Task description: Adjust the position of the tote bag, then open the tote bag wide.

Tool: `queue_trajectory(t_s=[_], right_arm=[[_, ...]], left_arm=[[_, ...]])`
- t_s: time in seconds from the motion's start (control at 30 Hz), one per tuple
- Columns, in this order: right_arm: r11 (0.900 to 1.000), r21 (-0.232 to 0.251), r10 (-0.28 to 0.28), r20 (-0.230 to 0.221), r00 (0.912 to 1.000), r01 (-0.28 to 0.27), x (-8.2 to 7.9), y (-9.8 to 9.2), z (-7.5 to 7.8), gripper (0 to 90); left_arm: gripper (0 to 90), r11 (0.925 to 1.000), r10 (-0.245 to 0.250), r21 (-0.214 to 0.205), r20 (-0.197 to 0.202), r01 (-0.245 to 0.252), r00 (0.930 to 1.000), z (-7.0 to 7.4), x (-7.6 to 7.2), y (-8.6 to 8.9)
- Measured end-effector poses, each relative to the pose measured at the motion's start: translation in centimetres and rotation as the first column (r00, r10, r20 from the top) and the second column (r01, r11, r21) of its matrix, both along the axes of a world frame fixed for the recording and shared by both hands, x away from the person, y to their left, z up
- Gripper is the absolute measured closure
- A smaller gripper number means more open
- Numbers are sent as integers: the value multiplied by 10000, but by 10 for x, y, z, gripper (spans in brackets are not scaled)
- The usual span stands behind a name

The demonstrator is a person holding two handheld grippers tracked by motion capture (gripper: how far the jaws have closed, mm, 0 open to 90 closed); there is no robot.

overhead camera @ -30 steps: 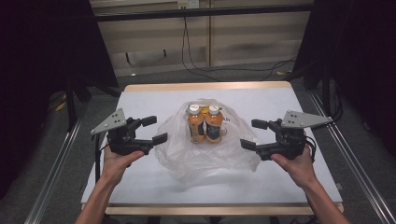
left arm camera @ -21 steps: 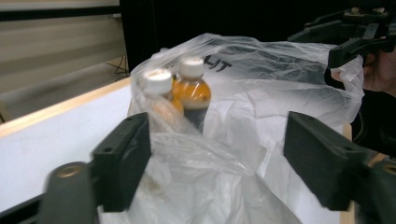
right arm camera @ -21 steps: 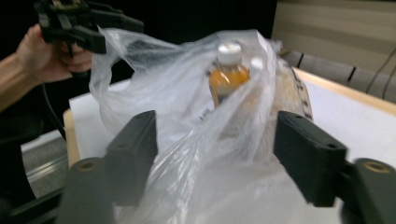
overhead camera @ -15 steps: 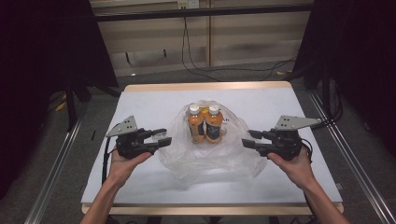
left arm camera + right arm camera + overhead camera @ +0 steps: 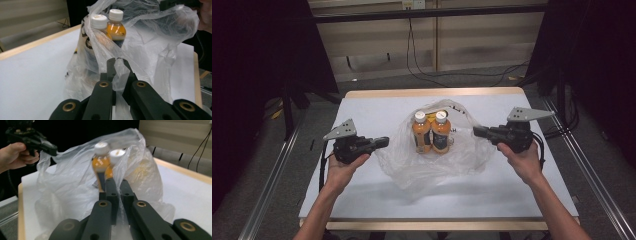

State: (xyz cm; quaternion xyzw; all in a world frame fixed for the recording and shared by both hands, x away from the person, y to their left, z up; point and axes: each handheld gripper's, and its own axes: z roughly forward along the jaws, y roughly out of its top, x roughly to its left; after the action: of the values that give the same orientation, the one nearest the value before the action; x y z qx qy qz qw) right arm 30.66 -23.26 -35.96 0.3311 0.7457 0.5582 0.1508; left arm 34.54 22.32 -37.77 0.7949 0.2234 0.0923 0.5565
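the plastic bag point(image 5: 432, 155) sits at the middle of the desk point(image 5: 362, 195), two orange bottles point(image 5: 431, 132) upright inside. the left gripper point(image 5: 382, 142) has just closed its jaws on the bag's left edge. the right gripper point(image 5: 478, 131) has just closed its jaws on the bag's right edge.

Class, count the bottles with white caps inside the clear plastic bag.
2: left bottle and right bottle stand upright, side by side in the bag mid-table; more may be hidden behind them.
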Motion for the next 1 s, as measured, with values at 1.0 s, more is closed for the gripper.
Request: queue_trajectory(t_s=[1.0], right_arm=[[9910, -772, -1168, -973, 9884, 1095, 79, -25, -30, 898]], left_arm=[[900, 9847, 1174, 1428, -1178, -1002, 9861, -48, 59, 14]])
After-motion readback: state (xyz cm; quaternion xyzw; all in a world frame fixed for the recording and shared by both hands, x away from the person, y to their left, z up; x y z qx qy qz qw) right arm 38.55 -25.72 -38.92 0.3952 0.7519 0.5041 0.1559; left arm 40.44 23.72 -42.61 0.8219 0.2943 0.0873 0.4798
